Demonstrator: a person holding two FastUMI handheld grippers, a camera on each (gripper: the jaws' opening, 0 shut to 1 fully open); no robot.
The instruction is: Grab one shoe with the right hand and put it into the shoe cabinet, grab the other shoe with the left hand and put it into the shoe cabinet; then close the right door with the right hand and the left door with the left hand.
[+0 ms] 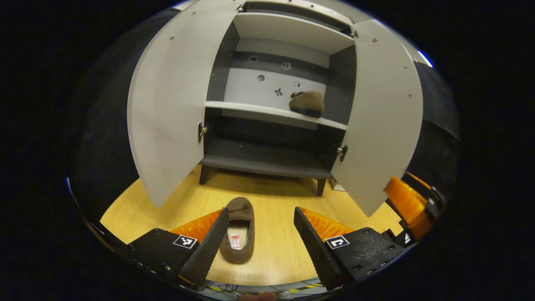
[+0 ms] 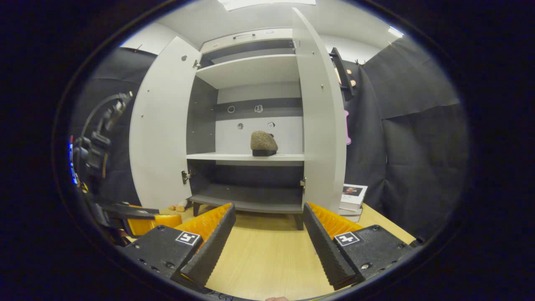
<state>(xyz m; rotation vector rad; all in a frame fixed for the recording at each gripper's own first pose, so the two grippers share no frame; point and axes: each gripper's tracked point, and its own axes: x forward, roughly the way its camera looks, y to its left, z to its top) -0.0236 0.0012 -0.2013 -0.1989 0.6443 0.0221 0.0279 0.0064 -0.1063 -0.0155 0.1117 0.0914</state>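
A wooden table (image 1: 284,251) carried the shoe cabinet (image 1: 267,167) and one brown slipper (image 1: 238,230); another slipper (image 1: 307,103) sat on the middle shelf (image 1: 259,110).

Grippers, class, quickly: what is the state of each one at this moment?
Left gripper: open, holding nothing, the brown slipper on the floor lying between its fingers.
Right gripper: open, holding nothing.
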